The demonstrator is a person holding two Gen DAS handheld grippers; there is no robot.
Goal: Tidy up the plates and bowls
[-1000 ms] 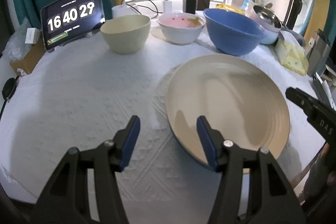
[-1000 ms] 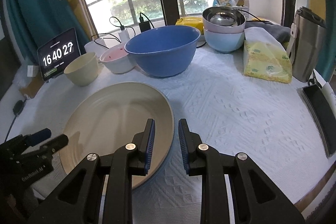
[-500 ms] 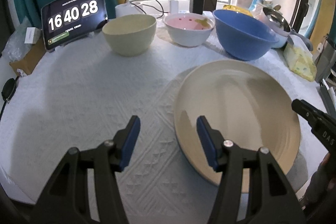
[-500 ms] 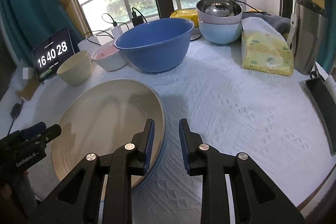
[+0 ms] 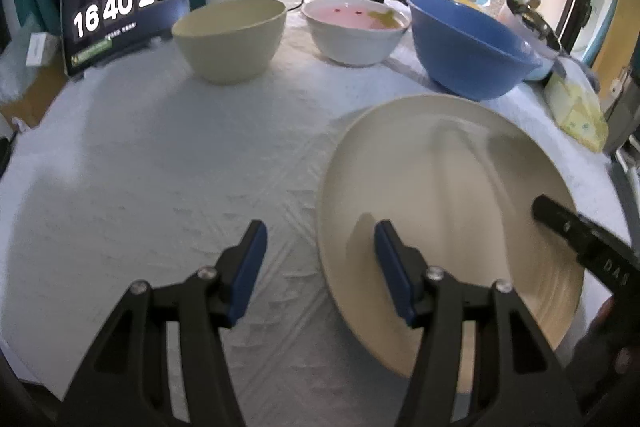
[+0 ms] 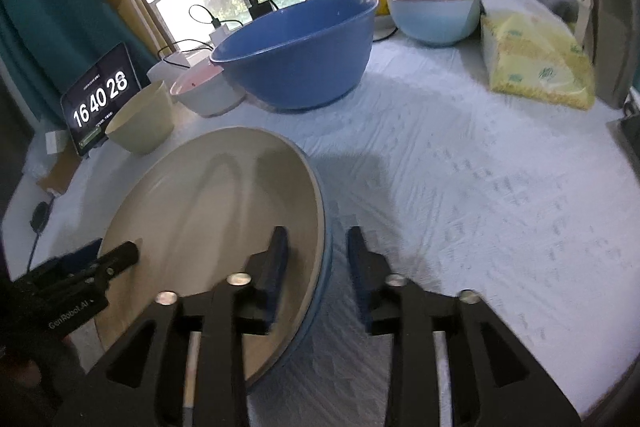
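Right wrist view: my right claw [image 6: 316, 259] is opening, releasing the cream plate [image 6: 208, 219] rim onto the table [image 6: 480, 187]; my left claw [image 5: 318, 267], open, straddles its opposite rim. Placement looks complete.

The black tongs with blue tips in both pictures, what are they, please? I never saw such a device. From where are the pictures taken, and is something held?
There is no robot. A person holds tongs in each hand, and each pair carries a wide-angle camera looking along its fingers. One picture is from the left tongs, the other from the right tongs. On the white cloth are a large cream plate, a cream bowl, a white bowl, a blue bowl, stacked bowls, a clock tablet and a tissue pack. Nothing is gripped. Both tongs straddle the plate's rim: the left are open, and the right's jaws are opening.
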